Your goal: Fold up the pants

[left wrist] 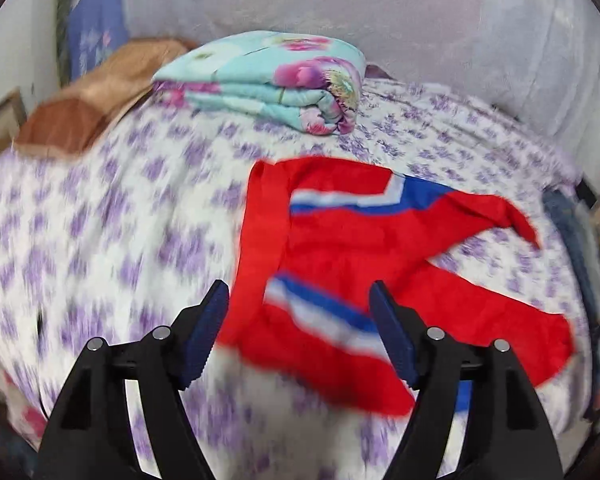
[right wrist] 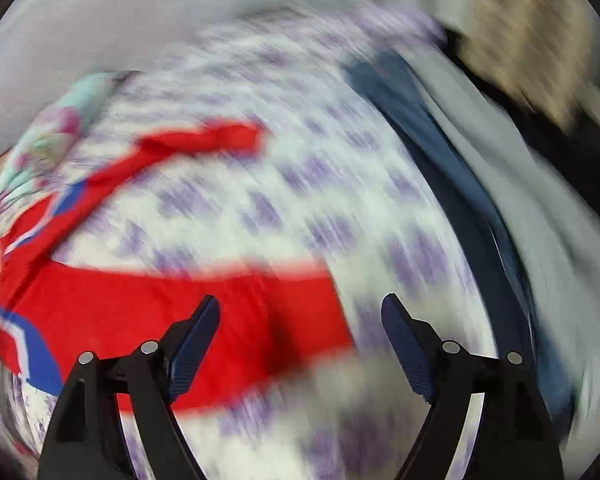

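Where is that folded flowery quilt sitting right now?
In the left wrist view the folded floral quilt lies at the far end of the bed, beyond the red pants, beside a brown pillow.

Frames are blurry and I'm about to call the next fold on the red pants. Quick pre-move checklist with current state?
1. Left tool free of cloth: ok, jaws open, nothing between the pads.
2. Right tool free of cloth: ok, jaws open and empty.
3. Red pants resting on the bed sheet: ok, both legs lie on the bed.
4. Pants laid flat for a fold: not ok, legs splay apart and one hem is twisted to a point.
5. Folded floral quilt clear of the pants: ok, it sits apart, further back.
6. Waistband position and grasp points: cannot tell, motion blur in both views.
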The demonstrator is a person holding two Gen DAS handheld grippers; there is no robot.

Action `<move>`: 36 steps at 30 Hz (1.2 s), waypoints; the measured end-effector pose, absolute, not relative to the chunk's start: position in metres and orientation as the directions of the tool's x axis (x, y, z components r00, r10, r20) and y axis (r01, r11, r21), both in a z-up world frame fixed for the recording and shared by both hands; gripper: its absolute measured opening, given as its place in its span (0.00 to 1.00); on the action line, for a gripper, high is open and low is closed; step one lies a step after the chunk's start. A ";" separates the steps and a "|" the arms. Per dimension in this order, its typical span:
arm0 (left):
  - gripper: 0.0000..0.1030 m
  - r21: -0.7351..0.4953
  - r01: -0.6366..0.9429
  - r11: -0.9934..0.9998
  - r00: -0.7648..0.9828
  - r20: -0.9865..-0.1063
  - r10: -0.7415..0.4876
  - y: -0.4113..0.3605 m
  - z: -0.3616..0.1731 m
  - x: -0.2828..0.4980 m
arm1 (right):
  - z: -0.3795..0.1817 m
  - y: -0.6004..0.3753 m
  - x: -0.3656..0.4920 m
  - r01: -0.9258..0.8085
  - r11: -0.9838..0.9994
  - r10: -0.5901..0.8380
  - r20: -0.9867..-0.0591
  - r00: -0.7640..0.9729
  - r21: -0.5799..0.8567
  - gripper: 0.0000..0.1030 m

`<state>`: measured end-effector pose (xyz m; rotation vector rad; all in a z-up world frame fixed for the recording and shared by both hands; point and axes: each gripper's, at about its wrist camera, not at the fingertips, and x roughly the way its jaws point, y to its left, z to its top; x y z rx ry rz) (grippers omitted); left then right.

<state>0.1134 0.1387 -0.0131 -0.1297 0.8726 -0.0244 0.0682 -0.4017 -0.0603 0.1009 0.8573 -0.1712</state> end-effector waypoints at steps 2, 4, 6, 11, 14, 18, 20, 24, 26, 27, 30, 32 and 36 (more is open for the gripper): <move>0.68 -0.121 0.007 0.993 0.610 -0.786 -0.101 0.125 -0.019 0.146 | -0.052 -0.393 0.110 0.090 0.992 -0.126 -0.700 0.703 -0.088 0.80; 0.68 -0.150 0.047 0.988 0.545 -0.824 -0.151 0.114 -0.035 0.184 | -0.055 -0.384 0.142 -0.006 0.974 -0.147 -0.658 0.738 -0.225 0.79; 0.67 -0.135 0.045 0.990 0.496 -0.857 -0.139 0.106 -0.052 0.212 | -0.068 -0.381 0.182 -0.129 0.955 -0.101 -0.700 0.707 -0.268 0.72; 0.63 -0.129 0.015 0.991 0.410 -0.904 -0.124 0.103 -0.097 0.256 | -0.111 -0.386 0.255 -0.254 0.914 -0.101 -0.783 0.613 -0.317 0.54; 0.63 -0.153 0.006 0.988 0.396 -0.907 -0.143 0.106 -0.108 0.261 | -0.132 -0.393 0.284 -0.280 0.897 -0.117 -0.797 0.593 -0.340 0.40; 0.63 -0.145 0.011 0.989 0.390 -0.911 -0.138 0.105 -0.110 0.264 | -0.136 -0.403 0.298 -0.279 0.923 -0.047 -0.798 0.601 -0.264 0.07; 0.63 -0.137 0.014 0.990 0.391 -0.911 -0.132 0.104 -0.111 0.263 | -0.118 -0.405 0.290 -0.277 0.934 -0.011 -0.791 0.611 -0.227 0.06; 0.63 -0.132 0.017 0.991 0.392 -0.911 -0.128 0.103 -0.111 0.265 | -0.065 -0.412 0.263 -0.289 0.940 0.039 -0.781 0.623 -0.183 0.06; 0.63 -0.128 0.019 0.992 0.396 -0.910 -0.125 0.104 -0.112 0.264 | -0.041 -0.419 0.254 -0.299 0.944 0.076 -0.792 0.606 -0.138 0.06; 0.63 -0.122 0.022 0.992 0.397 -0.910 -0.121 0.103 -0.113 0.265 | -0.036 -0.424 0.256 -0.296 0.948 0.087 -0.802 0.591 -0.115 0.06; 0.66 -0.108 0.027 0.994 0.398 -0.911 -0.109 0.098 -0.114 0.270 | -0.033 -0.442 0.285 -0.238 0.971 0.106 -0.844 0.525 -0.026 0.07; 0.68 -0.102 0.032 0.994 0.397 -0.912 -0.106 0.096 -0.115 0.273 | -0.055 -0.460 0.330 -0.130 0.990 0.105 -0.905 0.413 0.055 0.07; 0.72 -0.085 0.050 0.995 0.403 -0.910 -0.098 0.091 -0.119 0.278 | -0.108 -0.464 0.407 -0.018 1.000 0.014 -0.939 0.344 0.008 0.09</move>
